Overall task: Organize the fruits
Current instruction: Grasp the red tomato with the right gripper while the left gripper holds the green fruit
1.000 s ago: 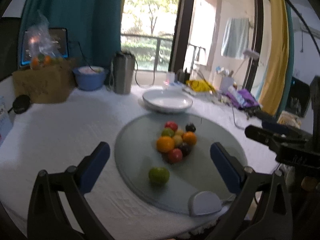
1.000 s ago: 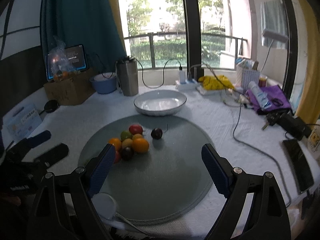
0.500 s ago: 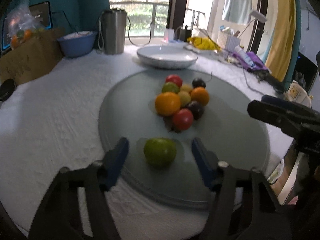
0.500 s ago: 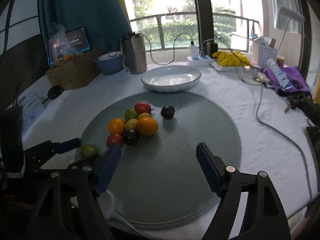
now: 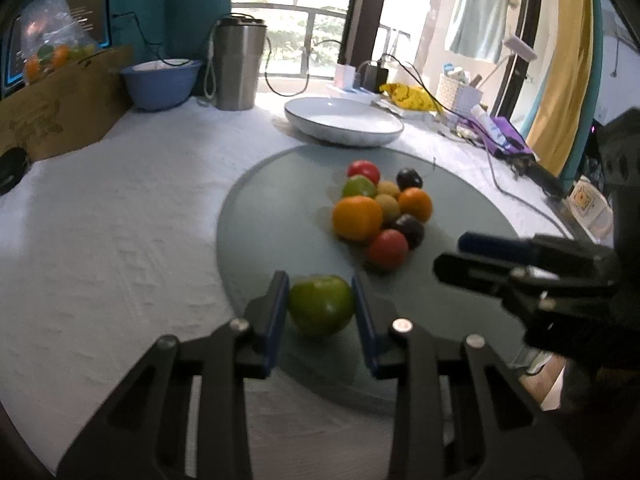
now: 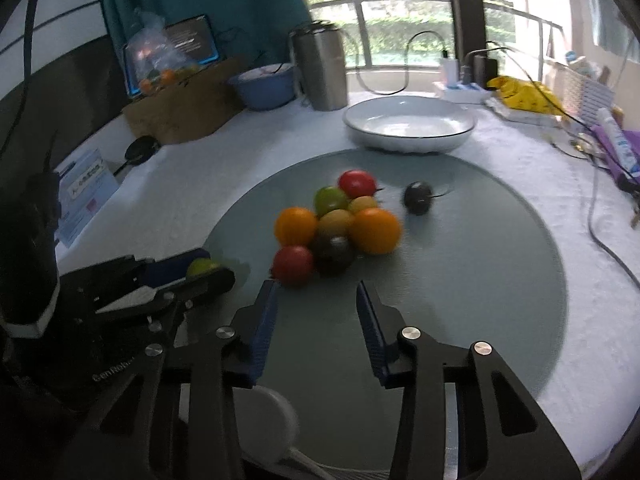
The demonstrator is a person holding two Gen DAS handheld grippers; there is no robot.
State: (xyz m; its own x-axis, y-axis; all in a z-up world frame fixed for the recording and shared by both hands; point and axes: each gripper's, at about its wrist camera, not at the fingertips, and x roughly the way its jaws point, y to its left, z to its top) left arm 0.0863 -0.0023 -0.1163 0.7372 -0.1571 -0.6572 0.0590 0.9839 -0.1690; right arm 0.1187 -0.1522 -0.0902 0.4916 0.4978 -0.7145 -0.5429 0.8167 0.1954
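Note:
A green fruit [image 5: 320, 309] sits near the front edge of a round grey glass disc [image 5: 272, 216]. My left gripper [image 5: 320, 300] is shut on it, both blue pads against its sides; it also peeks out in the right wrist view [image 6: 200, 267]. A pile of several fruits [image 6: 336, 226], orange, red, green, yellow and dark, lies mid-disc, with one dark stemmed fruit [image 6: 417, 198] apart. My right gripper [image 6: 317, 300] is open and empty, just short of the pile's red fruit [image 6: 293, 265]. An empty white plate [image 6: 410, 123] stands behind the disc.
At the back stand a steel tumbler [image 5: 239, 68], a blue bowl [image 5: 161, 84] and a cardboard box [image 5: 60, 100] with a bag of fruit. Cables, a yellow cloth [image 6: 524, 94] and clutter lie at the right. A white round object [image 6: 266, 426] sits by the front edge.
My left gripper has moved down to the green fruit and closed on it. My right gripper has moved forward towards the pile and narrowed its jaws.

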